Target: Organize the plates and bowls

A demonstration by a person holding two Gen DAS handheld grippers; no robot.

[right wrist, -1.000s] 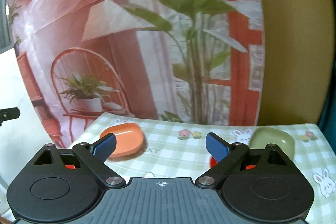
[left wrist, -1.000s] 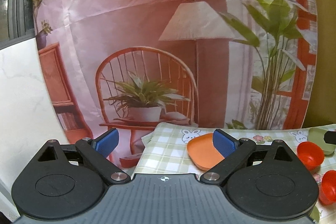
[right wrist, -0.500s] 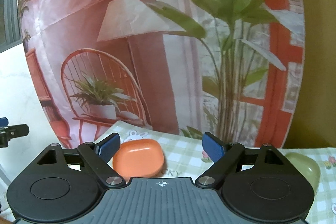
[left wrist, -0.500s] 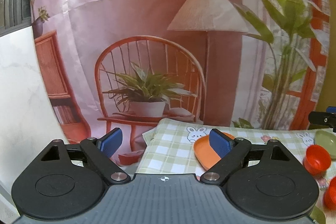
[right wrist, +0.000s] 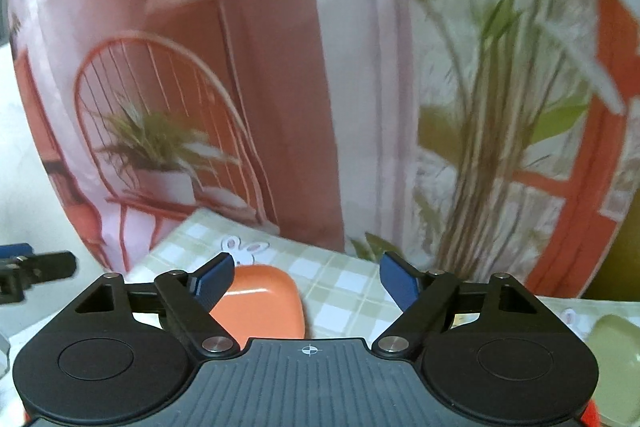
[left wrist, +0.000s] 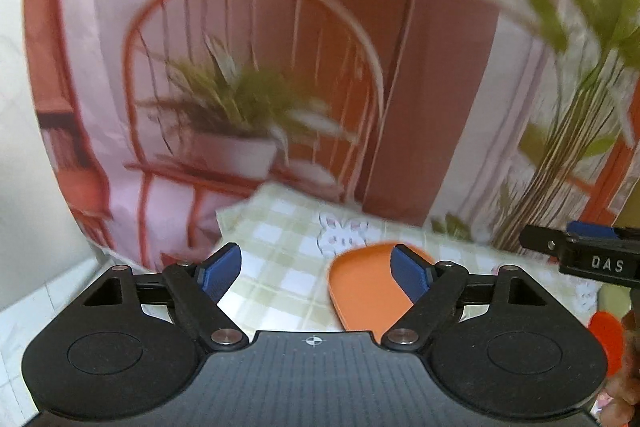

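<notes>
An orange plate (left wrist: 366,291) lies on the checked tablecloth (left wrist: 280,239) near the cloth's far left corner. My left gripper (left wrist: 316,269) hangs over it with its jaws closing; the right blue pad overlaps the plate's right part and nothing is pressed between the pads. In the right wrist view the same orange plate (right wrist: 262,303) sits behind the left pad of my right gripper (right wrist: 306,277), whose jaws are also closing on empty air. A green plate (right wrist: 614,363) lies at the lower right. A red bowl (left wrist: 606,337) peeks in at the right edge.
A printed backdrop (left wrist: 256,87) with a chair, lamp and plants hangs right behind the table's far edge. The right gripper's tip (left wrist: 580,253) reaches into the left wrist view at the right. The left gripper's tip (right wrist: 36,267) shows at the left of the right wrist view.
Both grippers have moved forward and down toward the far left of the table, so the orange plate looms larger. Both pairs of jaws have narrowed. The views are blurred by motion.
</notes>
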